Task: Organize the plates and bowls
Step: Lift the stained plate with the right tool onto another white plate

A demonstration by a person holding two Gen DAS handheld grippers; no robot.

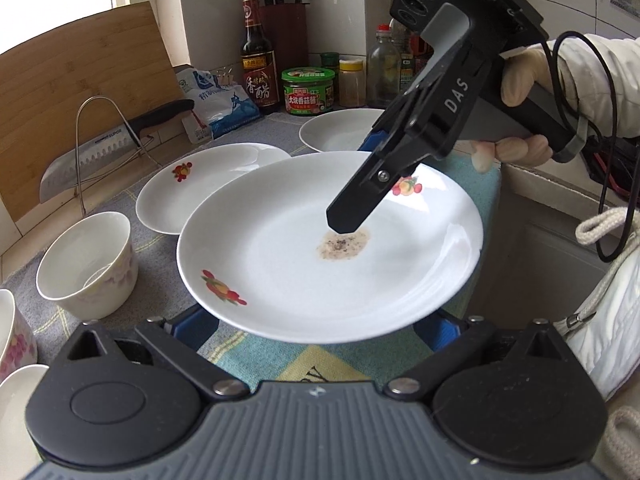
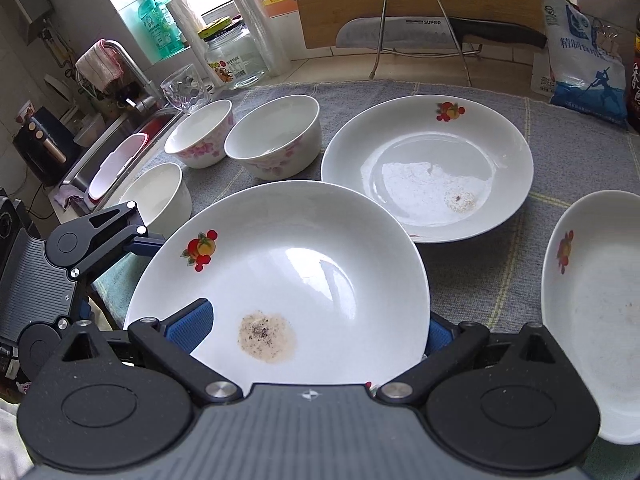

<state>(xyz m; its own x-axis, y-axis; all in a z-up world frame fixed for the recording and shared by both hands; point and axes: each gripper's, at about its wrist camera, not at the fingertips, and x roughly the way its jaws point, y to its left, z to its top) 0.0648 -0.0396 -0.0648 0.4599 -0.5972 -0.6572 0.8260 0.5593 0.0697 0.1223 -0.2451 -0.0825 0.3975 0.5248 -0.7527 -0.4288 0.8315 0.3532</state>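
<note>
Kitchen counter w/ a grey-blue woven cloth [image 2: 472, 280] over it, tall wooden chopping board [image 1: 60, 92] and a broad steel cleaver [image 1: 84, 168] on a wire rack at the back, sauce bottles + jars by the wall. The white fruit-print plate w/ a brown crumb stain [image 1: 320, 252] is held up off the cloth, tilted, and sits just in front of a second white fruit-print plate [image 2: 428, 168] lying flat; a third white plate [image 2: 596, 312] is off to the right, three white floral bowls [image 2: 276, 136] near the sink. Right gripper [image 2: 308, 332] is pinching the stained plate's near rim, one blue pad over the inside, the other under. Left gripper [image 1: 320, 328] is spread wide, both blue pads outside the rim's opposite side, plate edge btwn them but not clamped afaict. Probably the step is stacking this plate on the flat one: keep the right pinch firm, level the plate so it doesn't slide out, bring the left pads in only as support, centre over the flat plate's well, lower gently rim-to-rim, no clatter
</note>
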